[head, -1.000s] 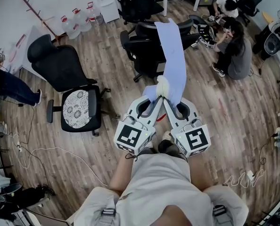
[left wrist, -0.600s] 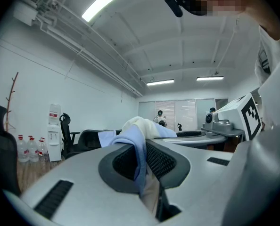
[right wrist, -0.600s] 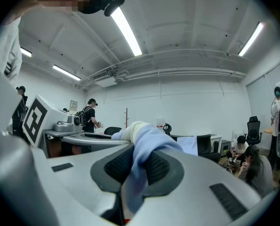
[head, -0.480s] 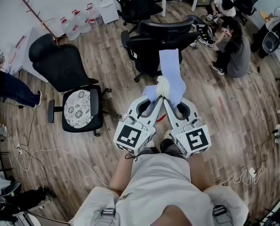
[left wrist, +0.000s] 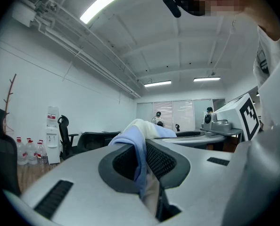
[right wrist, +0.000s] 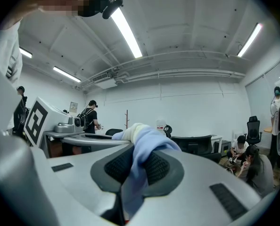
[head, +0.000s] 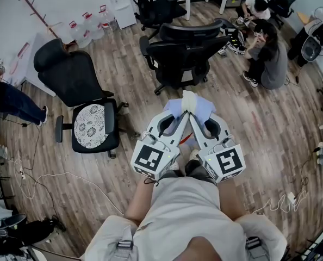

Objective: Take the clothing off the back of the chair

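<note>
Pinching down narrow, both tools have cloth in their bite: the left gripper point(head: 181, 116) and right gripper point(head: 194, 117) sit tip to tip, angled in toward each other. The light-blue garment point(head: 203, 107) is bunched right at their noses, a cream fold riding on top. In the left gripper view the blue fabric runs down between the textured pads point(left wrist: 162, 160), squeezed tight. The right gripper view shows the same, with cloth spilling over the jaws and clamped in the gap. The garment hangs clear of the black office chair point(head: 186, 50), which stands beyond the gripper tips with its backrest bare. Nothing of the cloth touches it. To the left stands a second chair point(head: 88, 125) with a patterned seat, on the wood plank floor point(head: 134, 86).
</note>
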Demonstrator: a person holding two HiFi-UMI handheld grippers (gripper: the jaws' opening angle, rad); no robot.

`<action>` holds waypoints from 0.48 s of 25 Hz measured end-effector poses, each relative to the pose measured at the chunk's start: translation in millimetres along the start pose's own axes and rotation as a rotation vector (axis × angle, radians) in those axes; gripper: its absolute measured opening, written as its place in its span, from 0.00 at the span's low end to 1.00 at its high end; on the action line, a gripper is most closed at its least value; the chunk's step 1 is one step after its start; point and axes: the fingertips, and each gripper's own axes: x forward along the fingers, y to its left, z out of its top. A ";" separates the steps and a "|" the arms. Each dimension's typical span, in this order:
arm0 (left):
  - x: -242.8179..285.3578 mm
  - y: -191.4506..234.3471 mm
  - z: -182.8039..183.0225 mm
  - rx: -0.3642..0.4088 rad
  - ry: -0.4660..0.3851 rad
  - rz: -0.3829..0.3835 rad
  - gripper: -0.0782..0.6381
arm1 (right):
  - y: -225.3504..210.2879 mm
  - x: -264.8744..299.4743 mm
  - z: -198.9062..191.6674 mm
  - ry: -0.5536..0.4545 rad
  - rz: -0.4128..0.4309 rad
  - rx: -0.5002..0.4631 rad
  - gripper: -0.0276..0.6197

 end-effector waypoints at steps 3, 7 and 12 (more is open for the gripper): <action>-1.6 -3.5 2.6 0.004 -0.003 -0.003 0.18 | 0.8 -3.5 2.8 -0.006 -0.001 0.003 0.14; -2.6 -7.5 3.8 0.004 -0.005 -0.007 0.18 | 1.2 -7.4 4.0 -0.007 -0.004 0.005 0.14; -2.3 -5.9 4.5 0.002 -0.005 -0.013 0.18 | 1.2 -5.9 5.2 -0.005 -0.007 0.006 0.14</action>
